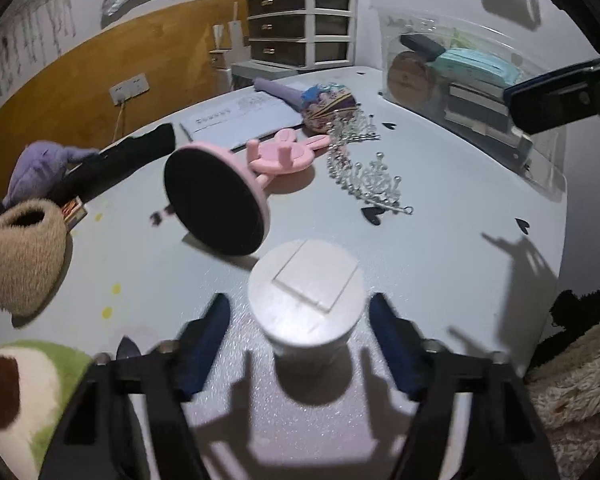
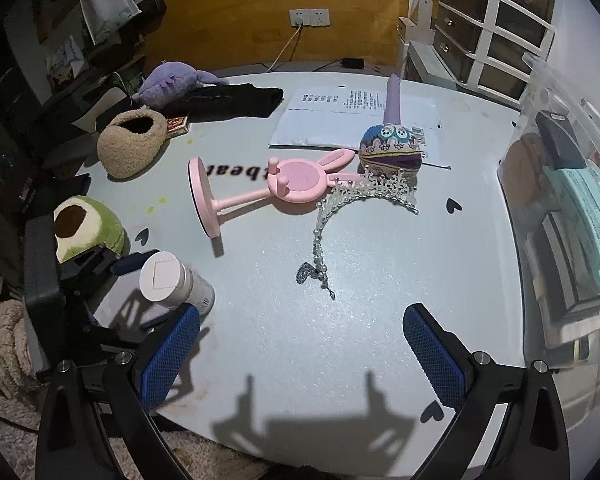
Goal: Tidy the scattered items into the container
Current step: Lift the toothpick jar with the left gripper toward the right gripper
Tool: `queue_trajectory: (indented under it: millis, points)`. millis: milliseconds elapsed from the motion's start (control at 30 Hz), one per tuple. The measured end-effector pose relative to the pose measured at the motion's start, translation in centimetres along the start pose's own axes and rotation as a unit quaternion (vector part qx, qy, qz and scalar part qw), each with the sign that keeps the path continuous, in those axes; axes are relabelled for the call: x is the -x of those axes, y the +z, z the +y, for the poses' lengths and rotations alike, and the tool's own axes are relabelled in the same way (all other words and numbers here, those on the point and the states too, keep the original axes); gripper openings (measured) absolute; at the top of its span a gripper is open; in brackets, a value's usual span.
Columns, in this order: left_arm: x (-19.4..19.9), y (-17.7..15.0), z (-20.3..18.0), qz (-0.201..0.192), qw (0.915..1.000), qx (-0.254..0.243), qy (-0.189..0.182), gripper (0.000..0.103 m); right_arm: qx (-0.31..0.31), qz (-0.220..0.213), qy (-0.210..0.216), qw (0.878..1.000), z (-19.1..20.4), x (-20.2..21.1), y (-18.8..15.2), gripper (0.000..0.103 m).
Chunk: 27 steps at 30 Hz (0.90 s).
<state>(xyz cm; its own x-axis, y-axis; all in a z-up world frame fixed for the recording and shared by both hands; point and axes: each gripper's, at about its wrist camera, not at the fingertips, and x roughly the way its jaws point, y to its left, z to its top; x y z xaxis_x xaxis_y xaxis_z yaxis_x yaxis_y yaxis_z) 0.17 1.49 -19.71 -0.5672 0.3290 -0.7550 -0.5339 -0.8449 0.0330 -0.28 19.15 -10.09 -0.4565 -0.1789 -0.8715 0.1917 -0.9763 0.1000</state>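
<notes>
A white bottle (image 1: 306,300) with a white cap stands on the pale table between the blue fingers of my left gripper (image 1: 300,344), which is open around it without touching. It also shows in the right wrist view (image 2: 176,282). My right gripper (image 2: 300,356) is open and empty above the table's near edge. A pink rabbit mirror stand (image 2: 268,190) lies on its side mid-table, next to a beaded tiara (image 2: 356,204) and a patterned purple pouch toy (image 2: 390,146). The clear plastic container (image 2: 568,200), holding books and boxes, stands at the right.
A tan plush slipper (image 2: 130,146), a green avocado plush (image 2: 86,228), a purple plush (image 2: 172,80), black cloth (image 2: 236,102) and papers (image 2: 340,116) lie on the table. White drawers (image 2: 488,28) stand at the back right. Fluffy fabric (image 2: 8,344) lies at the left.
</notes>
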Motion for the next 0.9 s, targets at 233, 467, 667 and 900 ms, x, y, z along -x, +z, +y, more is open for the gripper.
queue_trajectory:
  millis: [233, 467, 667, 900]
  points:
    - [-0.9, -1.9, -1.0, -0.003, 0.9993, -0.033, 0.017, 0.074, -0.001, 0.012, -0.009, 1.000, 0.1, -0.5, -0.1, 0.102]
    - [-2.0, -2.4, -2.2, -0.011, 0.9969, -0.072, 0.030, 0.051, -0.004, 0.023, -0.014, 1.000, 0.3, -1.2, 0.0, 0.102]
    - [-2.5, -1.9, -3.2, -0.017, 0.9968, -0.074, 0.025, 0.051, 0.027, 0.017, -0.017, 0.999, 1.3, -1.6, 0.1, 0.102]
    - [-3.5, -0.7, -7.0, -0.029, 0.9949, -0.096, -0.003, 0.051, 0.112, 0.021, 0.003, 0.994, 2.0, -2.8, -1.3, 0.087]
